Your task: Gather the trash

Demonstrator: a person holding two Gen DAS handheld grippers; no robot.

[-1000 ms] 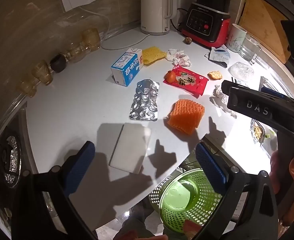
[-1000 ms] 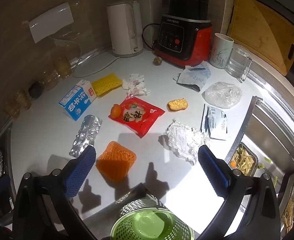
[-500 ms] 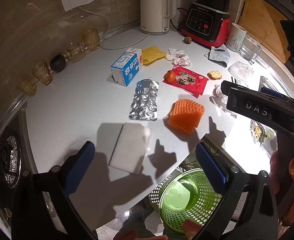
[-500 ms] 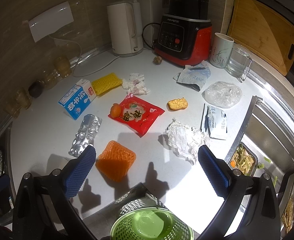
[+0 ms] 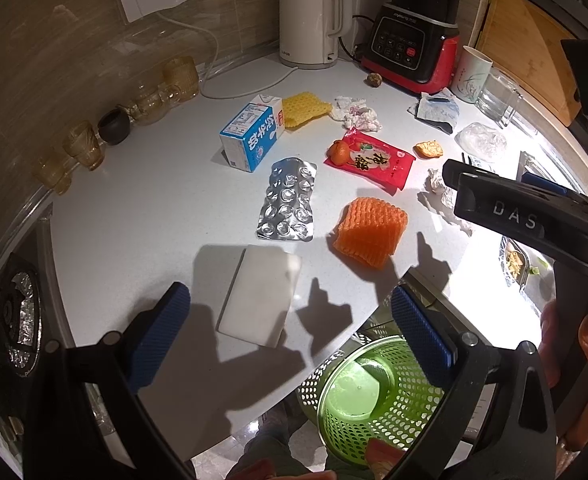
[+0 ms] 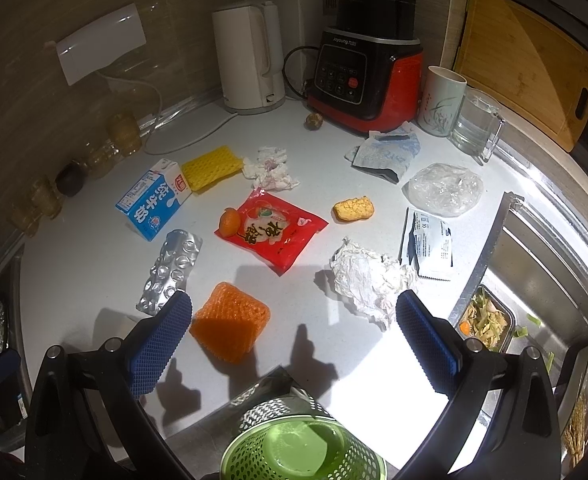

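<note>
Left gripper (image 5: 289, 332) spread wide, empty, above a white block (image 5: 259, 294) on the counter (image 5: 141, 216). Right gripper (image 6: 294, 340) likewise parted, holding nothing, "DAS" printed on its body. Ahead: orange foam net (image 6: 229, 322), pill blister sheet (image 6: 169, 272), red snack packet (image 6: 271, 230) and blue milk carton (image 6: 151, 204) with Chinese characters, crumpled paper (image 6: 368, 280). "Joyoung" readable on the blender (image 6: 364, 80). Below the counter edge, green basket (image 6: 302, 446).

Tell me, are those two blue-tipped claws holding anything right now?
No, nothing is held. The left gripper and right gripper both hang open above the counter, with only air between their pads.
</note>
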